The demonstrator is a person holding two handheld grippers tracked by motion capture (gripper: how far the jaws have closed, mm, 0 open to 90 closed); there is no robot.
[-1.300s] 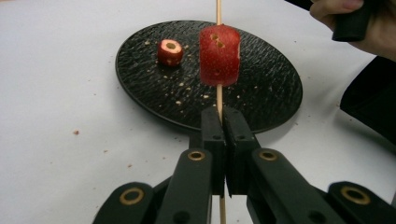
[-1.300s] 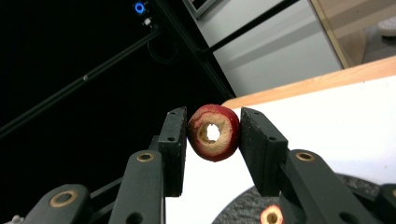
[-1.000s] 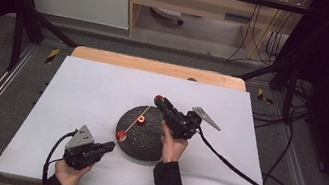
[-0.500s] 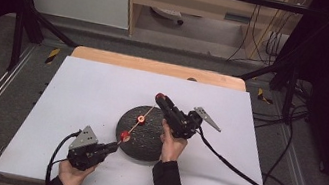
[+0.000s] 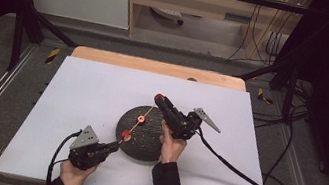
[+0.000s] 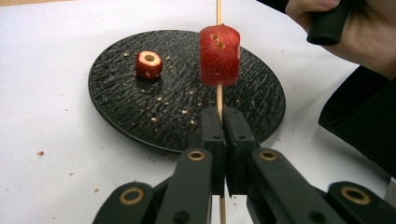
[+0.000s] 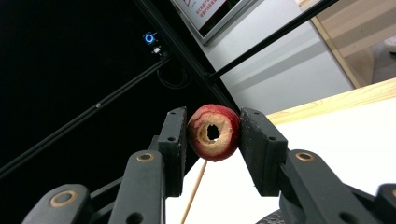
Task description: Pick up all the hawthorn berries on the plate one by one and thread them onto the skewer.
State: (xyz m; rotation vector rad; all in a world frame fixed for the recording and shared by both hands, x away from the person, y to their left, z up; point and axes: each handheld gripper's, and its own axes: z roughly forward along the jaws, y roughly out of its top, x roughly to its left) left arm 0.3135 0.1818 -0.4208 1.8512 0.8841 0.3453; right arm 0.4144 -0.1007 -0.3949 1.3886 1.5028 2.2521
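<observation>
A thin wooden skewer (image 6: pixel 219 95) is clamped upright in my left gripper (image 6: pixel 223 116), whose jaws are shut on it. A red fruit chunk (image 6: pixel 219 55) is threaded on the skewer just above the jaws. Behind it, a red ring slice (image 6: pixel 149 64) lies on the black round plate (image 6: pixel 140 112). In the high view my left gripper (image 5: pixel 115 146) sits at the plate's near-left edge. My right gripper (image 5: pixel 159 97) hovers over the plate's far side at the skewer's upper end. It is shut on another red ring slice (image 7: pixel 214 132) with a hole through its middle, and the skewer (image 7: pixel 194 191) slants below it.
The white tabletop (image 5: pixel 76 93) carries small crumbs around the plate. A wooden strip (image 5: pixel 156 67) runs along the far edge. Black cables (image 5: pixel 236 168) trail from the right gripper across the table's right side. Black frame legs stand beyond the table.
My left gripper has edged slightly right toward the plate with the skewer and chunk. The right gripper has stayed almost still with its slice.
</observation>
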